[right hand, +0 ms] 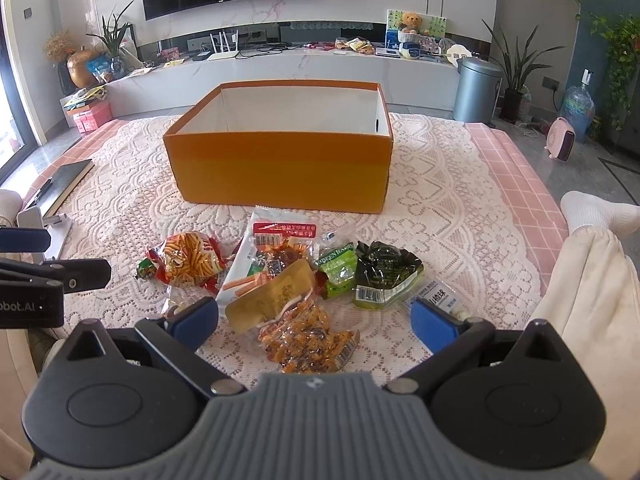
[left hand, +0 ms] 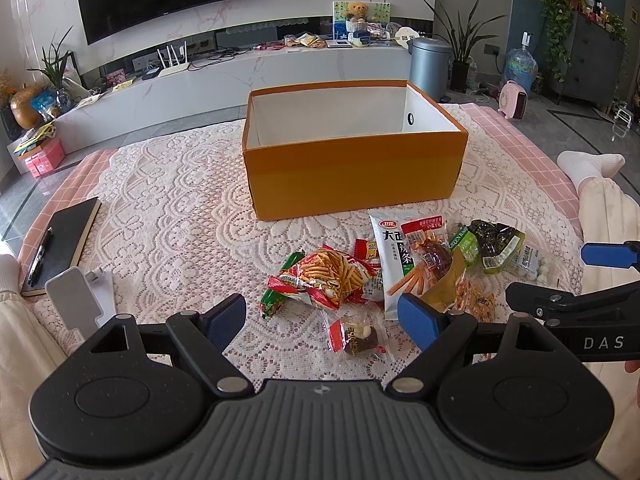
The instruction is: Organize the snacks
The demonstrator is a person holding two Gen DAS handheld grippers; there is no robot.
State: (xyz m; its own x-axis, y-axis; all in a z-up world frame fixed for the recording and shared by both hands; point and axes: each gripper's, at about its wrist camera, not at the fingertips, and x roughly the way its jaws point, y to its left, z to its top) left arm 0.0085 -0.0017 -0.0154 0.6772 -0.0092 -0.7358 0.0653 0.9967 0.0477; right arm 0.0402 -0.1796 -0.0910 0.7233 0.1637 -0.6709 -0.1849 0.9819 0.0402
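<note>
An open orange box (left hand: 352, 168) (right hand: 280, 168) with a white empty inside stands on the lace cloth. Several snack packets lie in front of it: a red fries bag (left hand: 332, 272) (right hand: 192, 260), a white strip packet (left hand: 394, 256), a yellow-orange packet (right hand: 296, 320), green packets (right hand: 384, 276) (left hand: 496, 244). My left gripper (left hand: 322, 320) is open and empty just above a small red-and-brown candy (left hand: 356, 336). My right gripper (right hand: 316, 320) is open and empty over the yellow-orange packet. Each gripper shows at the edge of the other's view.
A black notebook with a pen (left hand: 60, 244) and a white stand (left hand: 76, 304) lie at the left. The person's legs (right hand: 580, 264) flank the table. A TV console (left hand: 248, 68) and a grey bin (left hand: 430, 64) stand behind.
</note>
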